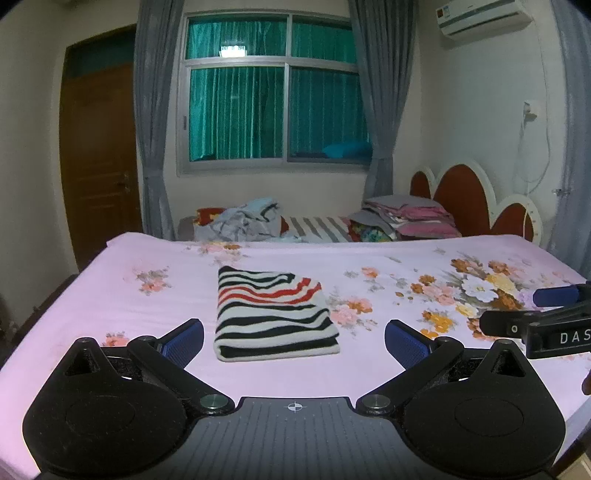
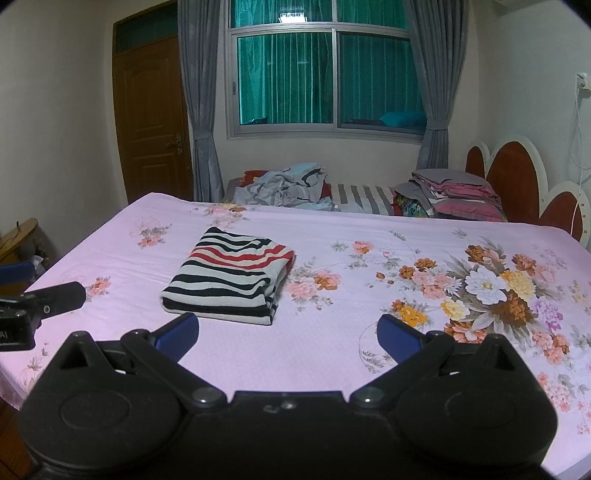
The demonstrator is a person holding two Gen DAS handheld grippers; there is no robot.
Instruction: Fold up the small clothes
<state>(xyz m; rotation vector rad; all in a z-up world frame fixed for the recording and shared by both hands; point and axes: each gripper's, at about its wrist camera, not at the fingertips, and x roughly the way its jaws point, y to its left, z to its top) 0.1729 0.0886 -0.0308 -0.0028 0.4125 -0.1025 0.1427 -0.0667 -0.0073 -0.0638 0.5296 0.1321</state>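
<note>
You hold two tongs over the near edge of a bed. Your left tongs stand wide open, their two blue pads well apart with nothing between them. Your right tongs are spread just as wide and are likewise empty; they also show at the right edge of the left wrist view, above the sheet.

One folded striped garment lies flat on the bed, just beyond the left tongs and ahead-left of the right tongs, touching neither. It is a neat rectangle, white with black stripes and a few red ones across its far half.

The bed wears one pink floral sheet, with a large bouquet print to the right of the garment.

Past the far edge of the bed sit two heaps: one rumpled pile of grey and pale blue clothes on the left, and one stack of folded pink and grey bedding on the right, with a grey-striped cloth between them.

One red scalloped headboard stands at far right. Behind are one window flanked by two grey curtains, one brown door, and one wall air conditioner.
</note>
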